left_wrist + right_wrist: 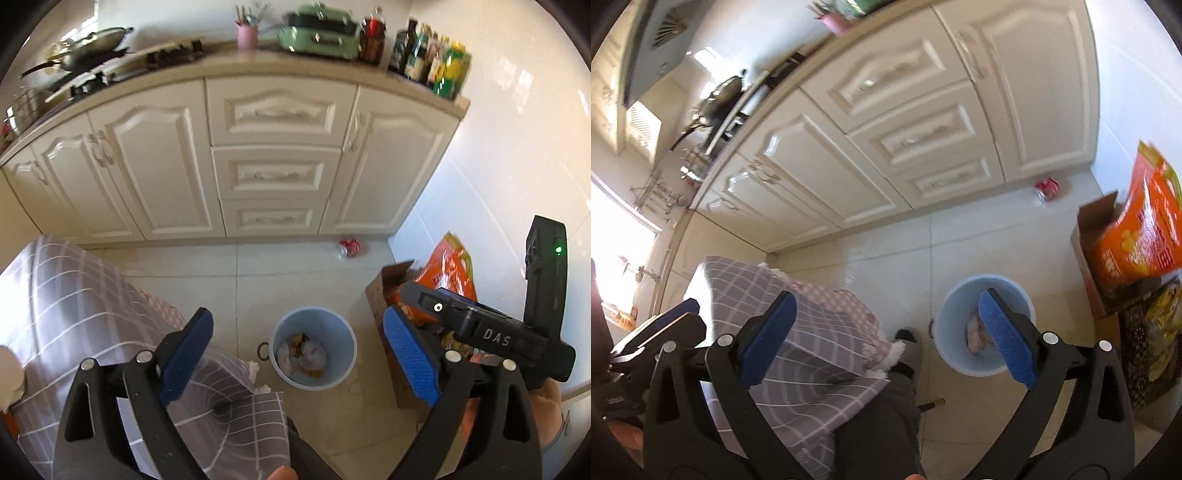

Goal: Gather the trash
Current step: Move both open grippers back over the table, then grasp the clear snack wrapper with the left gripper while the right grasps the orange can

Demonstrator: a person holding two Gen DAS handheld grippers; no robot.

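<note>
Both grippers spread wide, nothing between the blue pads: left gripper (299, 354), right gripper (888, 336). Round pale-blue plastic bin (313, 347) stands on the cream floor tiles, crumpled white and orange trash (303, 356) already inside. Crushed red-label clear bottle (349, 248) lies on the floor against the cabinet base, well apart from the bin. Open brown cardboard box (380, 295) with orange bags sits right of the bin.
</note>
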